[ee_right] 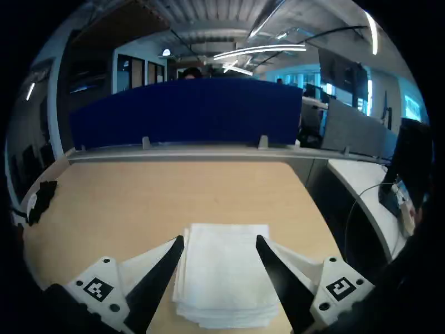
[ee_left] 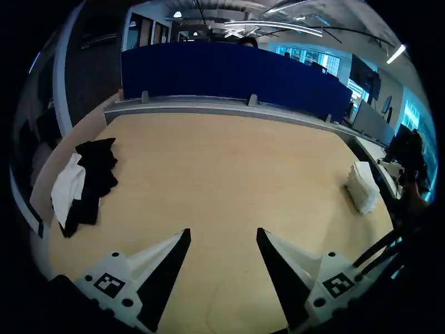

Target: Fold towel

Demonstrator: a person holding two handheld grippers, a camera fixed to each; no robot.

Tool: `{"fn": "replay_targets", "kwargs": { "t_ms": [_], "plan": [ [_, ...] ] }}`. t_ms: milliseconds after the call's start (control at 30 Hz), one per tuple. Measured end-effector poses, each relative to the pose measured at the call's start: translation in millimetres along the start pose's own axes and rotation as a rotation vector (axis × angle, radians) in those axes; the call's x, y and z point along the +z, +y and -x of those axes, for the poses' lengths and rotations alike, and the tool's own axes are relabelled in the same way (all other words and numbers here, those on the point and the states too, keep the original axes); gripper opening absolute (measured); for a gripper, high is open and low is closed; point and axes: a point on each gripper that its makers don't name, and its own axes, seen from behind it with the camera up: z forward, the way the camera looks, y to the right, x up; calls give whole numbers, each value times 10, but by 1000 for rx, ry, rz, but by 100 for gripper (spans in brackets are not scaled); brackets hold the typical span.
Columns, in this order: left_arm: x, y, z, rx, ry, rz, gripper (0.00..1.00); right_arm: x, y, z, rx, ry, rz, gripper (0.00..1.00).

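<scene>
Room is left across the bare desk (ee_left: 222,161) ahead of the left gripper (ee_left: 223,231), jaws spread wide, while the folded white towel stack (ee_right: 228,267) near the right edge is flanked by the right gripper (ee_right: 219,238), jaws spread too.

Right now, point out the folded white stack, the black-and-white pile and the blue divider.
folded white stack (ee_right: 225,267), right gripper view, top layer centre.
black-and-white pile (ee_left: 97,167), left gripper view, black part.
blue divider (ee_left: 222,72), left gripper view, panel centre.
</scene>
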Motion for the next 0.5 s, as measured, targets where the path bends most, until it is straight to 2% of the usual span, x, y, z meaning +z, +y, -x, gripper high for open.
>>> {"fn": "replay_targets", "kwargs": {
  "t_ms": [100,200,300,500],
  "plan": [
    [1,5,-2,5,3,1,87,-94,41,-162,15,94,31,100],
    [4,10,4,9,2,3,87,-149,94,-265,41,152,59,100],
    [1,14,2,9,5,3,87,-182,103,-347,53,188,73,100],
    [10,15,-51,4,24,1,87,-215,79,-471,36,235,106,100]
  ]
}}
